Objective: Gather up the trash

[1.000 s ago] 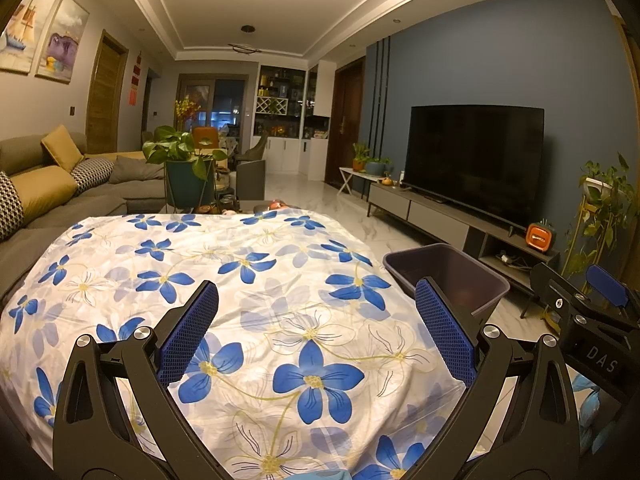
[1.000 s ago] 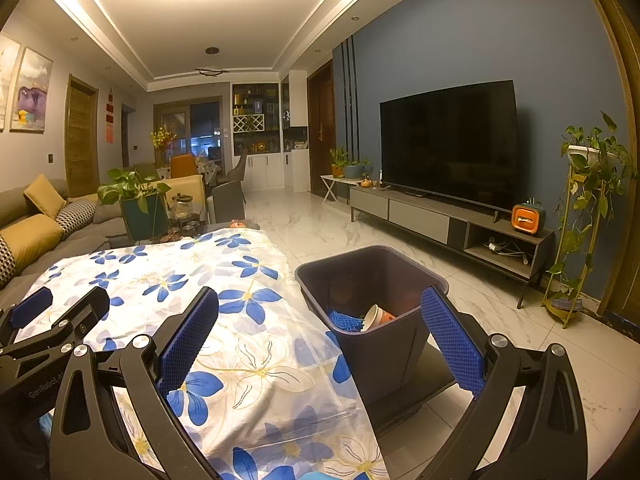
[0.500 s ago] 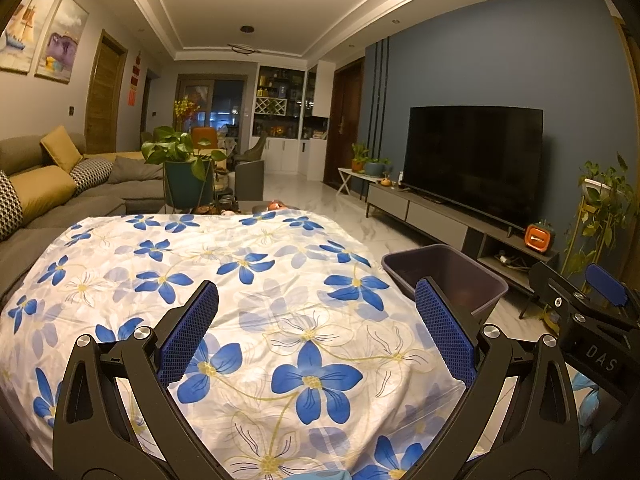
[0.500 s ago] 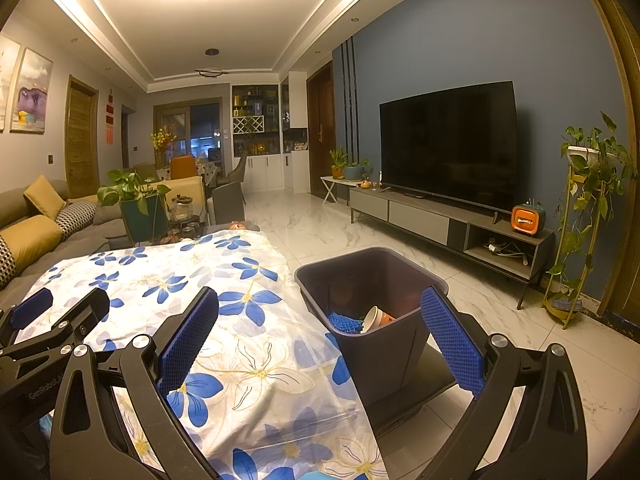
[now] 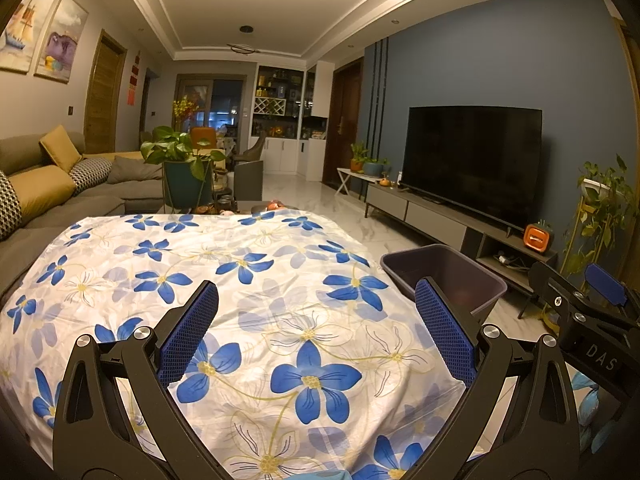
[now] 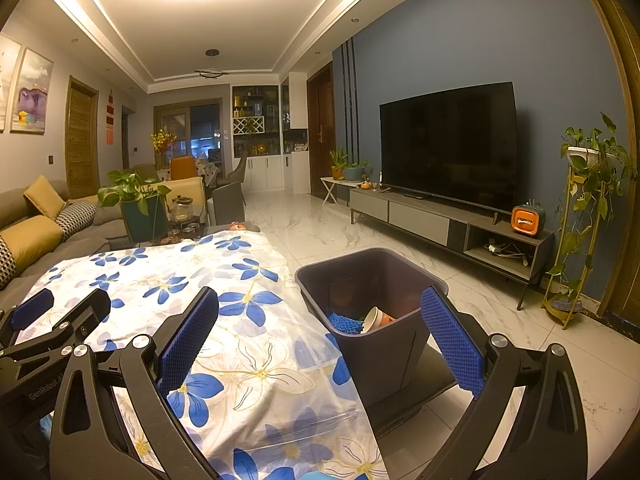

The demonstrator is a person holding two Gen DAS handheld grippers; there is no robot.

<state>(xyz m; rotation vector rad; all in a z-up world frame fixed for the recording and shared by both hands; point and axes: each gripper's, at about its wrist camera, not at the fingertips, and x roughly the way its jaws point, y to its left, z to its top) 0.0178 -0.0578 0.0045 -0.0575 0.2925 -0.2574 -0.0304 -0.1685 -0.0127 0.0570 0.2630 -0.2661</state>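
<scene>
Left wrist view: your left gripper (image 5: pixel 316 332) has its fingers spread wide, empty above the flowered surface (image 5: pixel 248 280). Your right gripper (image 6: pixel 320 336) is likewise released, holding nothing, beside the bin (image 6: pixel 380 344).

A cloth-covered table (image 5: pixel 248 280) fills the foreground. A bin (image 6: pixel 372 280) stands on the floor just beside the table's right edge, with a cup (image 6: pixel 376 318) and other trash lying in it. A sofa (image 5: pixel 60 200) runs along the table's left. A potted plant (image 5: pixel 184 168) stands behind the table. Right of the bin, a television (image 6: pixel 448 144) sits on a low cabinet (image 6: pixel 440 220) against the wall.
</scene>
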